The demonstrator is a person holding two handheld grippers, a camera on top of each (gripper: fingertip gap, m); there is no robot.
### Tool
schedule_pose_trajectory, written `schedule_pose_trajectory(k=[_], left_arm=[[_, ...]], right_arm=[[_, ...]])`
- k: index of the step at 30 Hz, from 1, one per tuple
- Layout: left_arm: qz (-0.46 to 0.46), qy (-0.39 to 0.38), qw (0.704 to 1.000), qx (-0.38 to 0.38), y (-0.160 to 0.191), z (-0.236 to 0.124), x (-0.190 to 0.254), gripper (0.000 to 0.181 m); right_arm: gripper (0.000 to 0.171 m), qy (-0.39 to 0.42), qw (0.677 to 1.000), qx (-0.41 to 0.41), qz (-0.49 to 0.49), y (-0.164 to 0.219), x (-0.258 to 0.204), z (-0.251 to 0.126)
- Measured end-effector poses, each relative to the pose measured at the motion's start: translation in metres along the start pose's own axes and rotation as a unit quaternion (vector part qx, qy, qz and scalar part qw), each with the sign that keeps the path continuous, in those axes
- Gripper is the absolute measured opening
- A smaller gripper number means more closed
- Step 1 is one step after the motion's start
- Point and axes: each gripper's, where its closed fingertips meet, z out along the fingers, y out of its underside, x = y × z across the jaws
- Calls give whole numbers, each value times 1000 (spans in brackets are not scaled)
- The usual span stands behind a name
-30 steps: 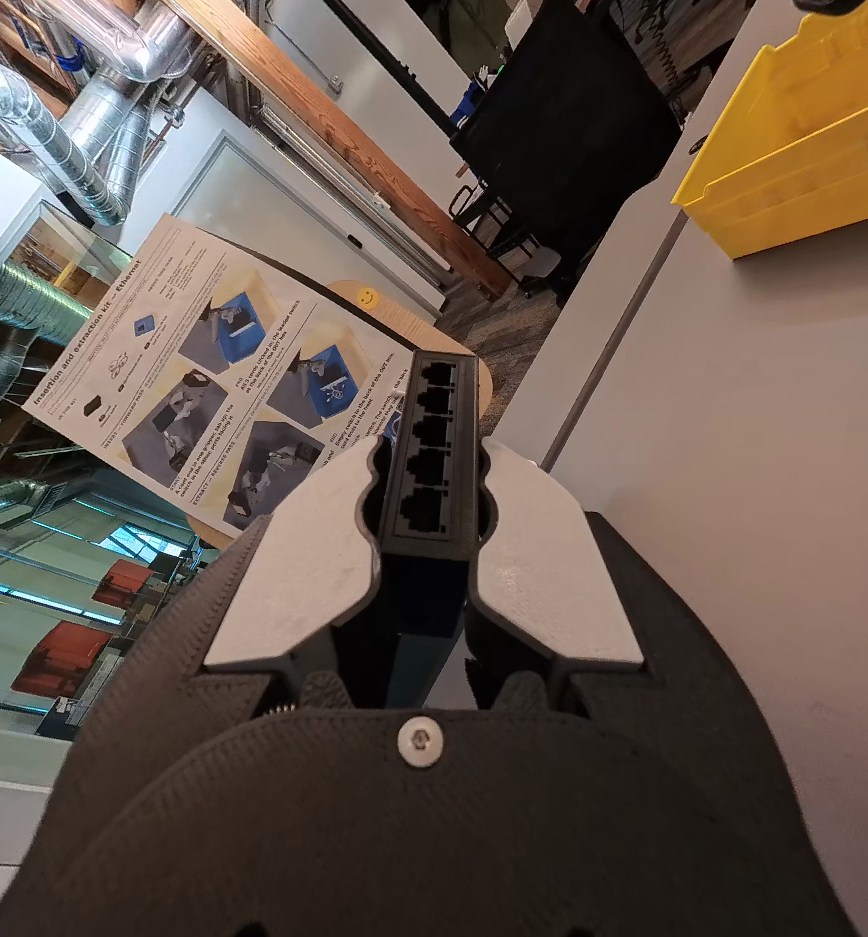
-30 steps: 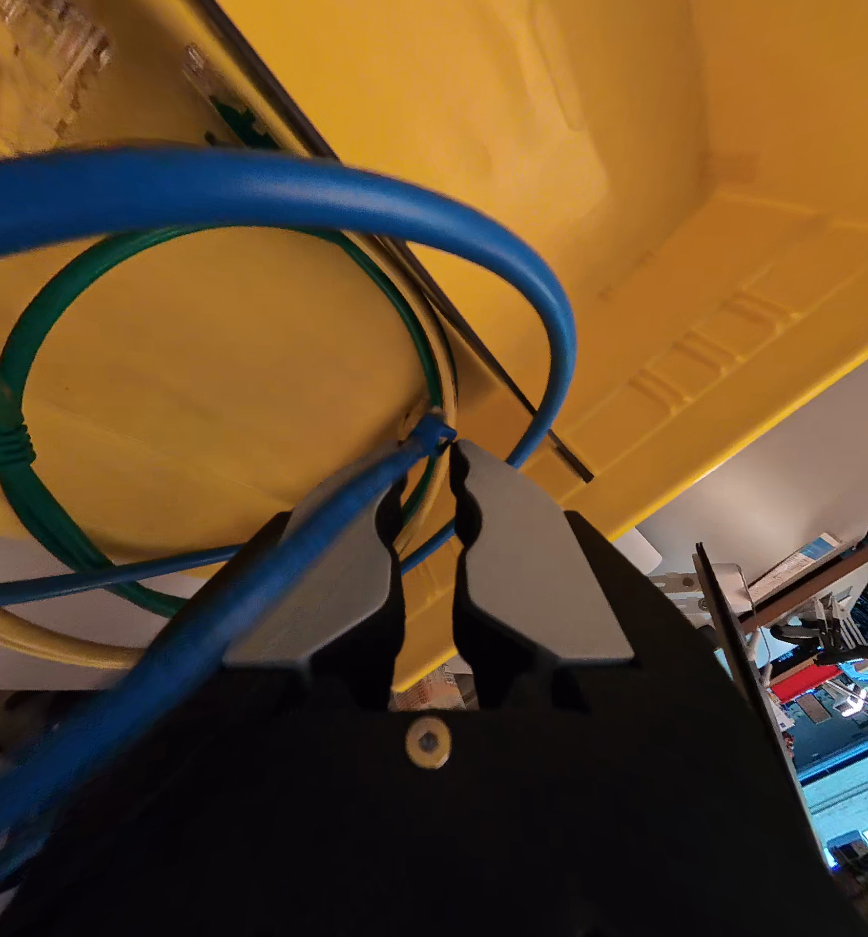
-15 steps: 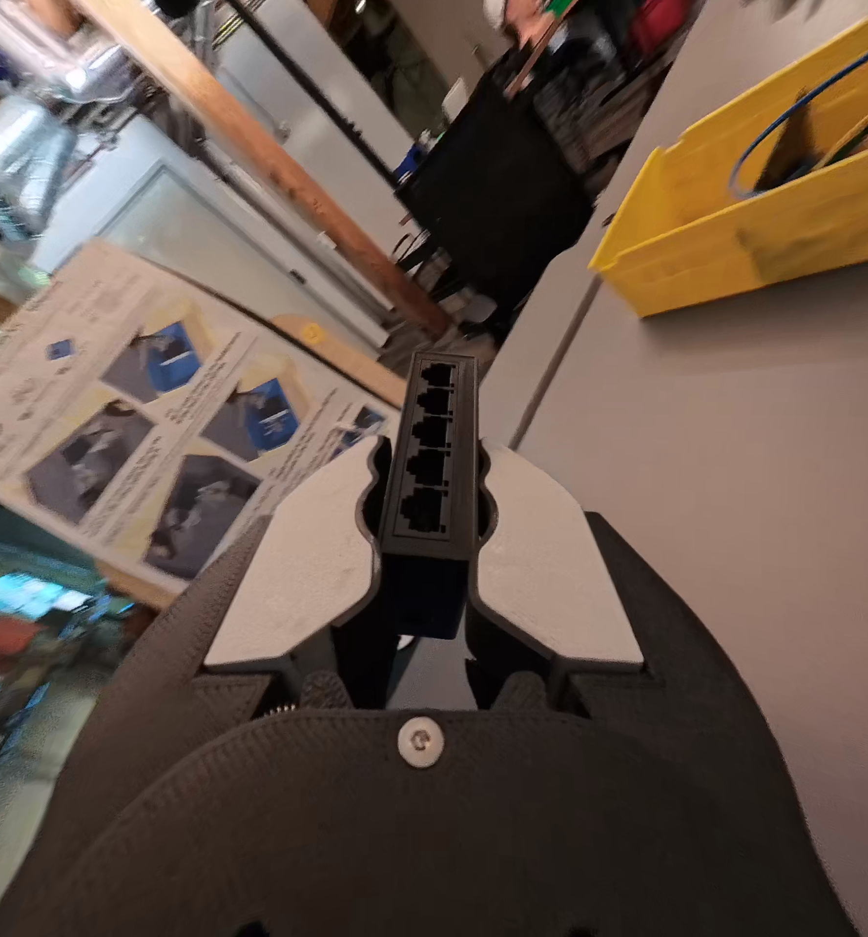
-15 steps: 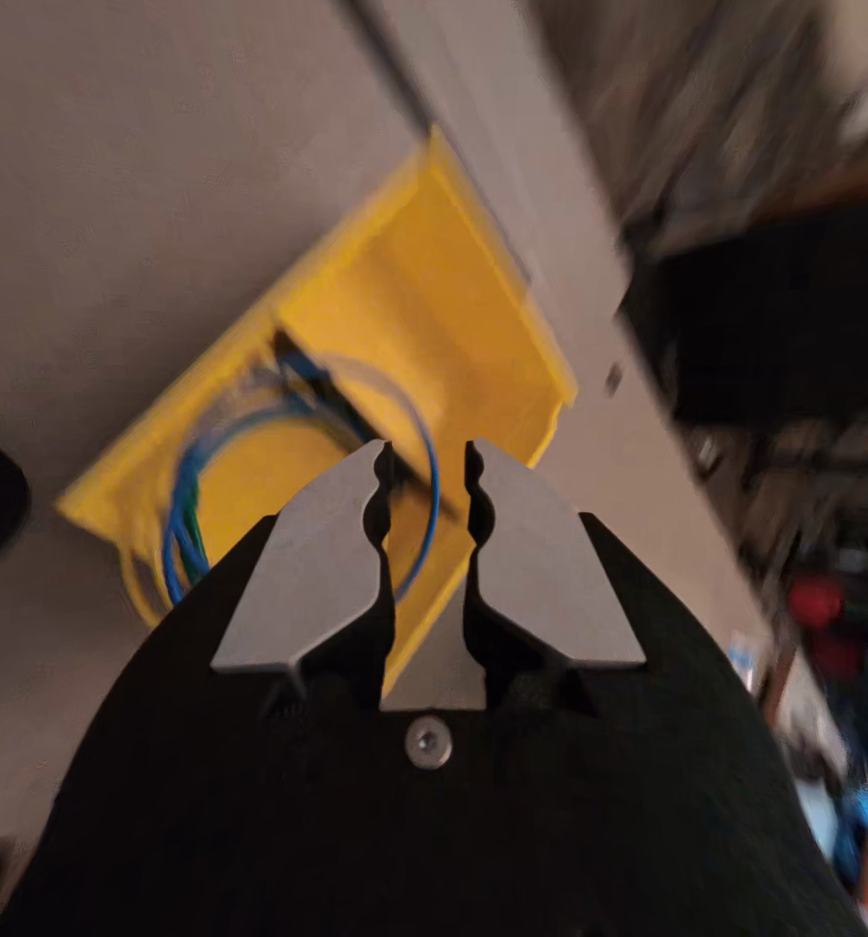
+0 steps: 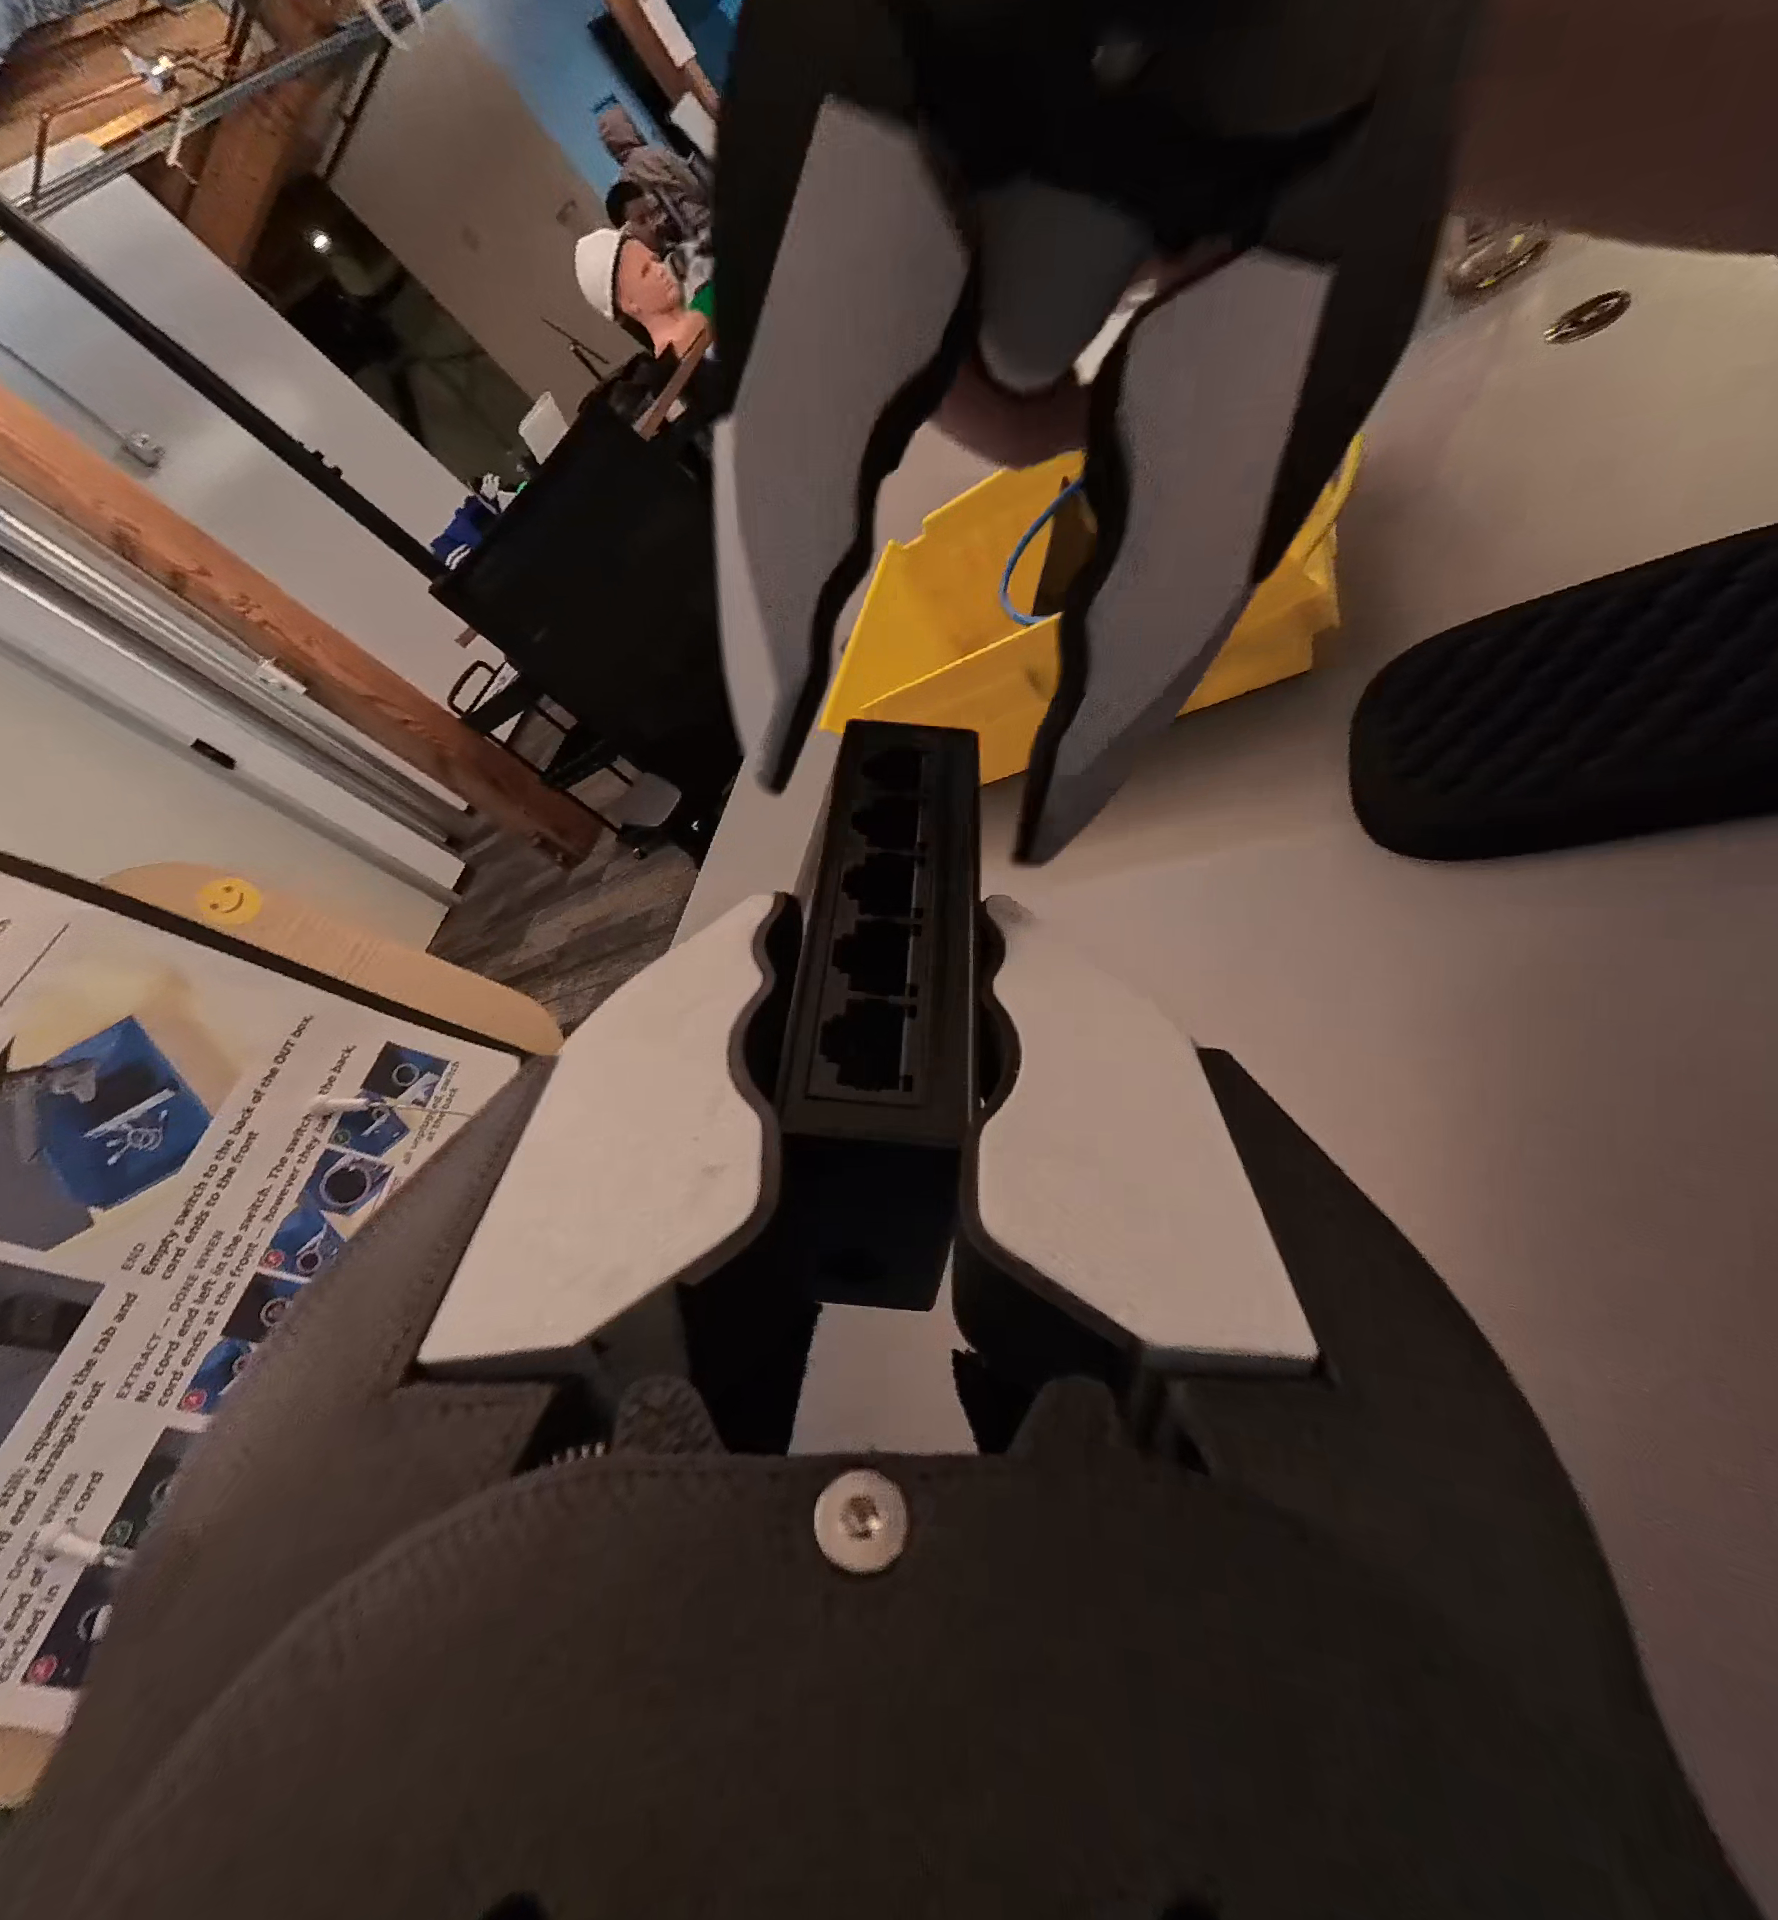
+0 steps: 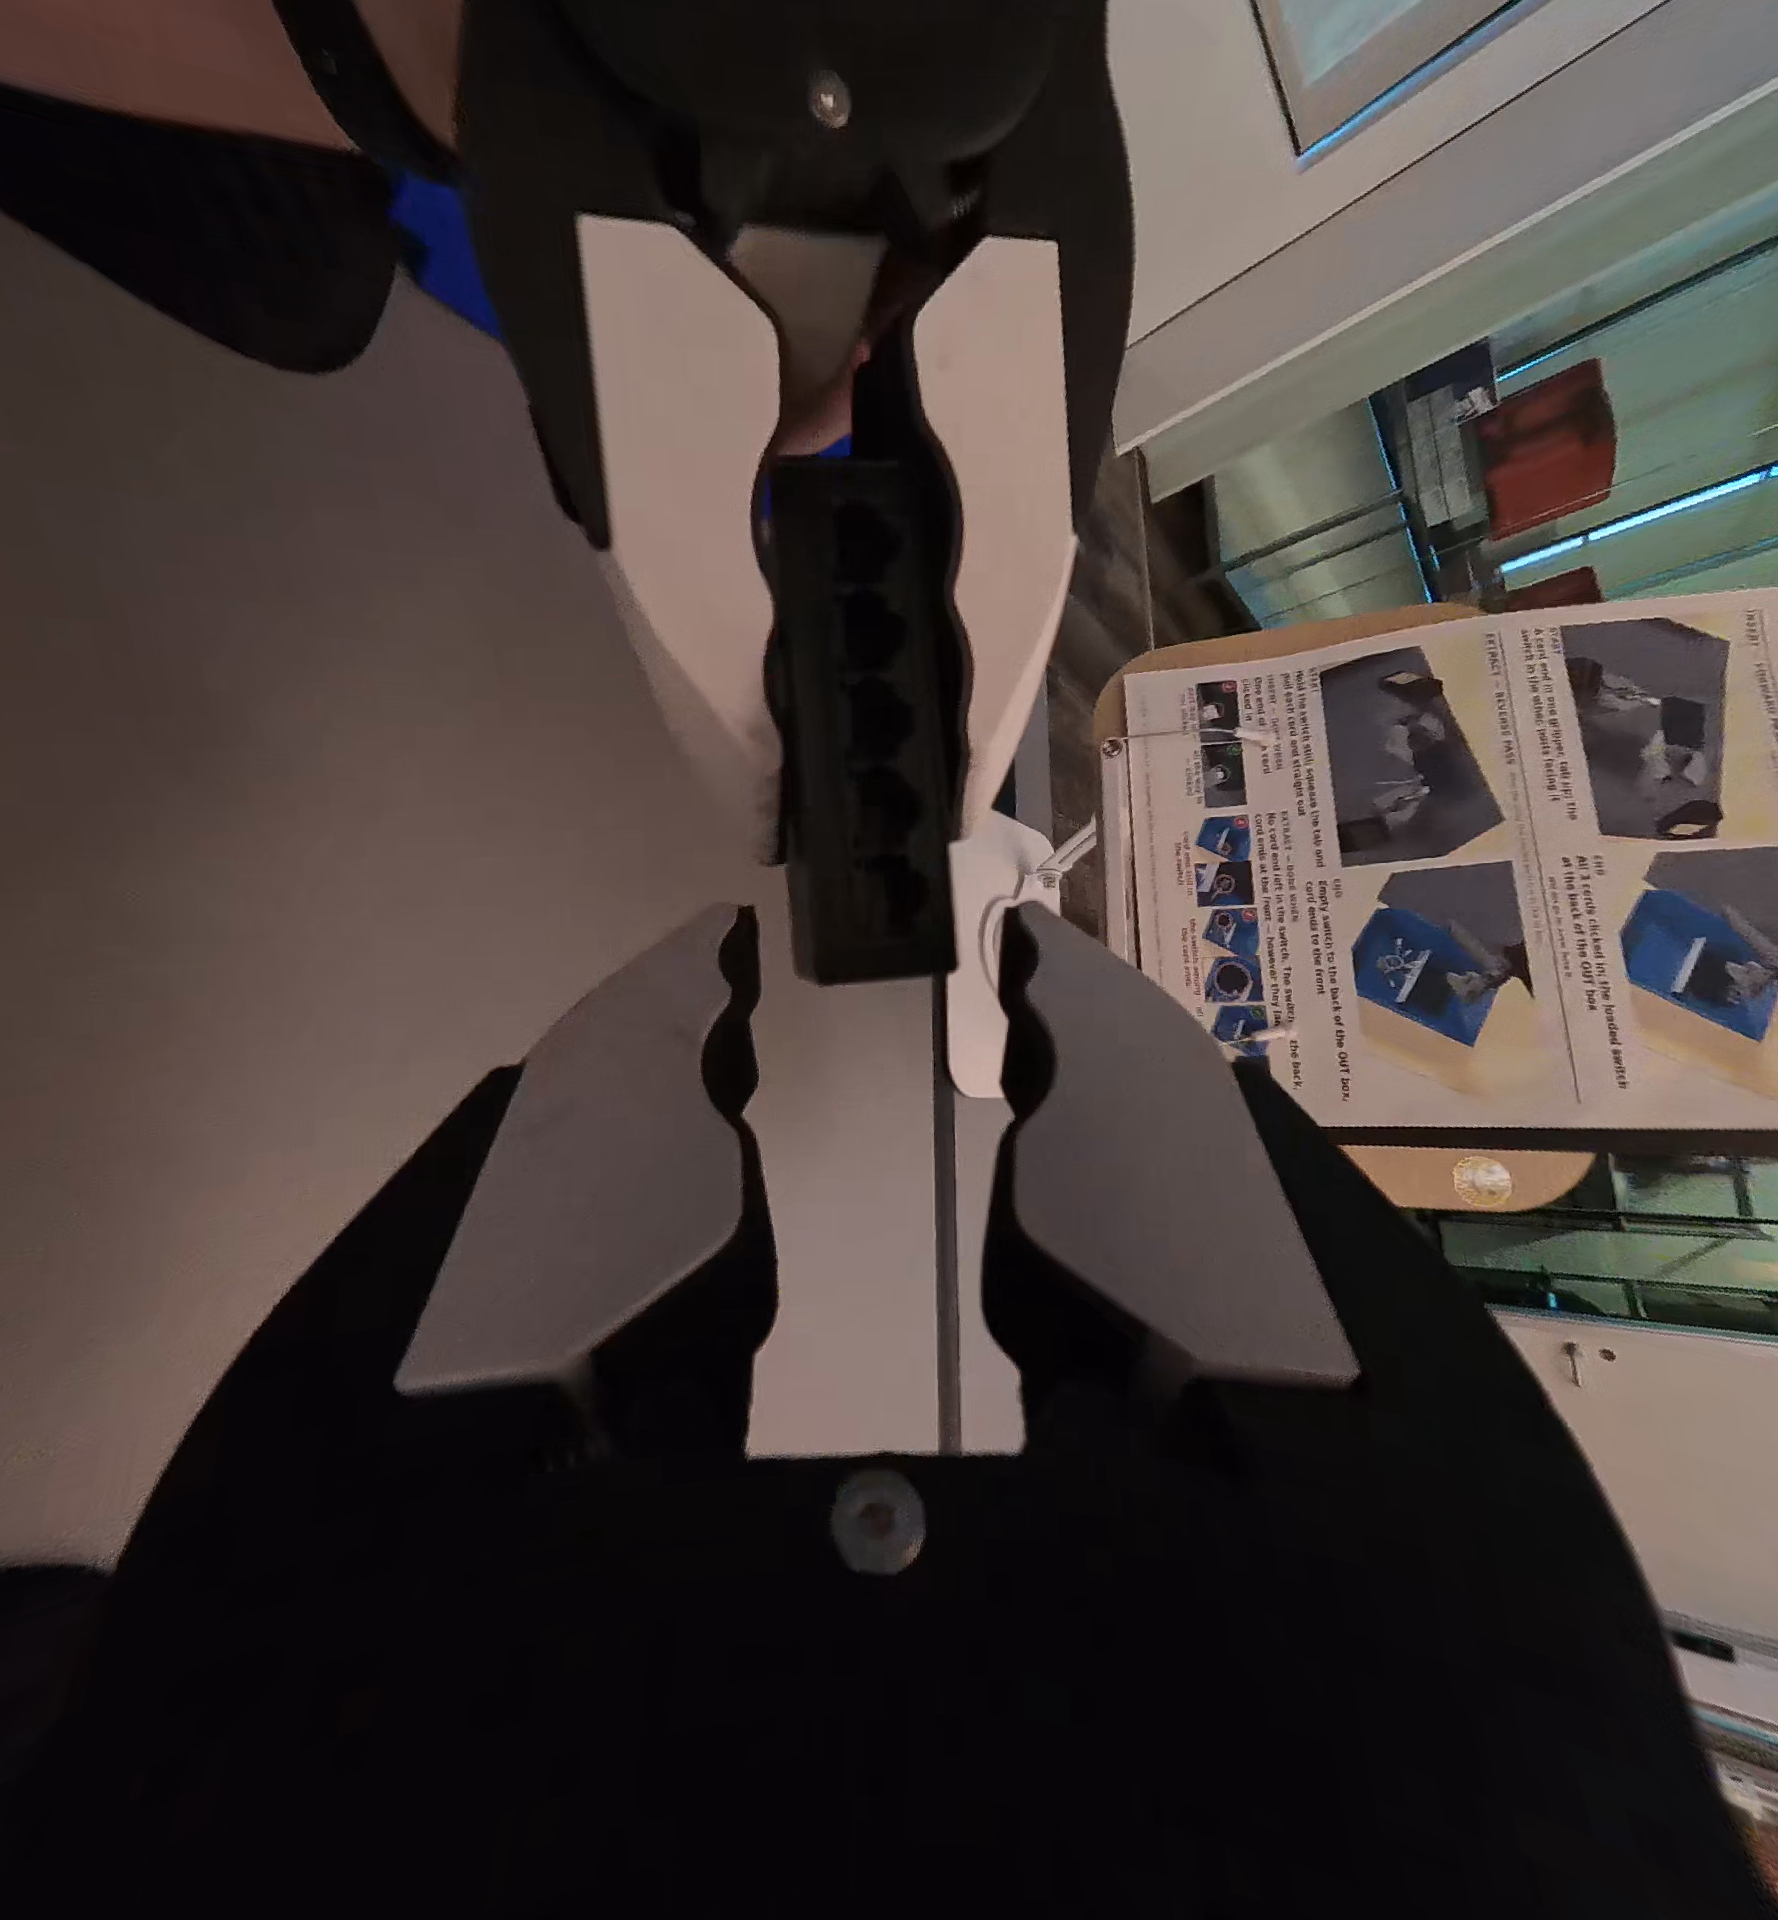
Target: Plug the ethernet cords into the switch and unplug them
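Observation:
My left gripper (image 5: 883,935) is shut on the black switch (image 5: 890,997), its white pads pressing on the two long sides. The row of ports faces up and all the ports show no plug. My right gripper (image 6: 880,925) is open and holds nothing. It faces the switch (image 6: 864,727) end-on, and its fingertips (image 5: 1046,821) flank the switch's far end with a gap on each side. A blue ethernet cord (image 5: 1020,561) lies in the yellow bin (image 5: 958,634) behind the right gripper.
The grey table (image 5: 1384,1039) lies under both grippers. A black ribbed pad (image 5: 1612,686) lies at the right. A printed instruction sheet on a board (image 5: 137,1143) stands off the table's left edge, also in the right wrist view (image 6: 1487,862). A white tag (image 6: 978,997) lies near the right fingertip. Left and right tips are no more than a few centimetres apart.
My right gripper let go of the blue cord in the yellow bin, opened wider, rose out of the bin and swung round to face the switch's end. The left gripper kept its hold on the switch.

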Motion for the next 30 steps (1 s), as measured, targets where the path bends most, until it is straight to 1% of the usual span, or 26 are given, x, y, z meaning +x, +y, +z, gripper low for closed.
schedule_pose_trajectory(k=[2,4,6,7,9,10,11,13,14,15,17,18,20,23,25,26,29,30], left_arm=[[4,16,1000,17,-6,-1,7,30],[-2,15,999,33,-12,-2,7,31],[-6,-3,999,46,-14,-3,2,33],[-9,-28,998,52,-15,-5,-5,38],[-8,-75,996,49,-12,-12,-21,54],[-11,-90,995,42,-9,-16,-29,57],[-19,-98,994,36,-5,-20,-35,57],[-38,-113,993,27,1,-27,-46,57],[-44,-123,991,24,4,-29,-52,56],[-48,-128,990,21,6,-31,-55,55],[-53,-133,989,19,8,-33,-58,56],[-53,-136,989,18,8,-33,-59,55],[-53,-137,989,14,9,-33,-59,55],[-54,-137,989,1,14,-32,-60,55],[-65,-134,989,-12,23,-29,-61,55],[-73,-134,988,-17,27,-28,-62,55],[-90,-130,987,-19,35,-24,-65,55],[-93,-130,987,-20,37,-22,-66,55]], right_arm=[[45,-10,1000,1,-3,-1,-2,5],[29,-33,999,-3,2,-2,-9,7],[28,-25,1000,3,13,-2,-6,4],[28,-7,1000,-8,6,3,-1,1],[28,27,997,-65,-13,32,16,-12],[28,50,993,-102,-18,56,32,-23],[28,71,986,-148,-13,88,49,-37],[28,94,960,-262,14,172,81,-72],[28,88,943,-319,29,218,88,-91],[28,60,928,-363,55,260,86,-107],[28,0,904,-405,135,325,68,-127],[28,-26,893,-415,172,348,58,-131],[28,-72,871,-436,216,383,37,-134],[28,-137,846,-452,250,418,11,-127],[28,-170,839,-439,274,428,-1,-116],[28,-185,838,-418,297,428,-5,-109],[28,-196,850,-342,349,427,-6,-89],[28,-201,848,-326,365,429,-9,-85]])
